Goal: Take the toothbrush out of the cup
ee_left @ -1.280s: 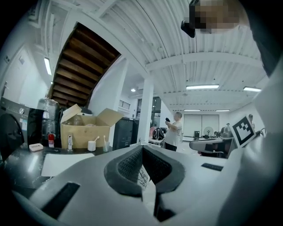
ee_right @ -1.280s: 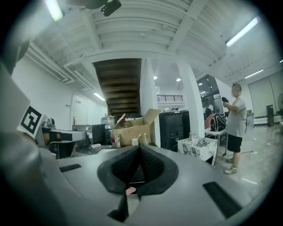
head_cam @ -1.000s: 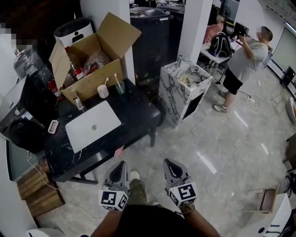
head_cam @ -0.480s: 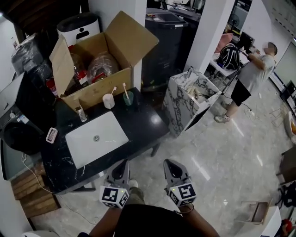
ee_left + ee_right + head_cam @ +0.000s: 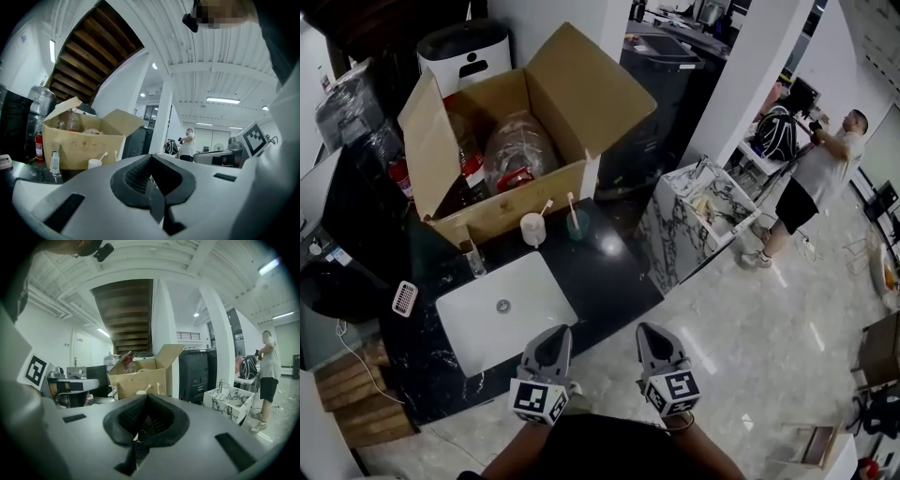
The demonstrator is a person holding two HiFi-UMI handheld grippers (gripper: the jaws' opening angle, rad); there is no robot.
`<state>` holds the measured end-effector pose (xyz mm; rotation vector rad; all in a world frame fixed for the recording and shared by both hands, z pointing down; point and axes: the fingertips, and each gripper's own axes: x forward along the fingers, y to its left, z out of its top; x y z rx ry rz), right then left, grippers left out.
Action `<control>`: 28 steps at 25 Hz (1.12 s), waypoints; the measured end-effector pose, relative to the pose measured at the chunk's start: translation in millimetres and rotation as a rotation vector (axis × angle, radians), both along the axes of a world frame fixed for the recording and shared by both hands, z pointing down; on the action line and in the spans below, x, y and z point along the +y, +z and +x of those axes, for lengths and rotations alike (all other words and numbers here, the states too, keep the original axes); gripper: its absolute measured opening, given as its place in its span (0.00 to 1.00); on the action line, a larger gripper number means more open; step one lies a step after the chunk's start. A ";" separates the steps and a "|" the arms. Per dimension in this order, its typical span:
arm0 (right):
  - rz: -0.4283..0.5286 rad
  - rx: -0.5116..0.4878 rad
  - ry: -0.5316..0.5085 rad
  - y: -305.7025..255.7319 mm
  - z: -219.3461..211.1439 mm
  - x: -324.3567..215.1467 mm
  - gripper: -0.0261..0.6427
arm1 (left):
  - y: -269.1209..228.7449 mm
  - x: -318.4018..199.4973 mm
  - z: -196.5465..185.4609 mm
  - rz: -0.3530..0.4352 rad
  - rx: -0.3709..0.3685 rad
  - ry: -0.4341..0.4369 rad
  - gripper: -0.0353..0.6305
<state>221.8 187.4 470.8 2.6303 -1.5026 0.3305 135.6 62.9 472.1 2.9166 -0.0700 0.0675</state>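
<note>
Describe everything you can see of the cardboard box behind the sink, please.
The cardboard box is plain brown card, with small printed symbols on its front wall. It stands upright at the back of the black counter, behind the white sink. Its top is open, flaps raised. Clear plastic bottles with red parts fill it. A white cup and a green cup stand close before its front wall.

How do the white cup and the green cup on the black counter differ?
The white cup stands left of the dark green cup. The white cup's toothbrush leans right; the green cup's toothbrush stands nearly upright. Both cups sit upright by the cardboard box, each holding one toothbrush.
</note>
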 end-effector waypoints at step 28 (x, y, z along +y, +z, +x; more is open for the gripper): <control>0.030 -0.108 -0.246 47.5 173.7 -190.5 0.06 | 32.1 -138.9 118.9 -0.022 -0.082 -0.252 0.09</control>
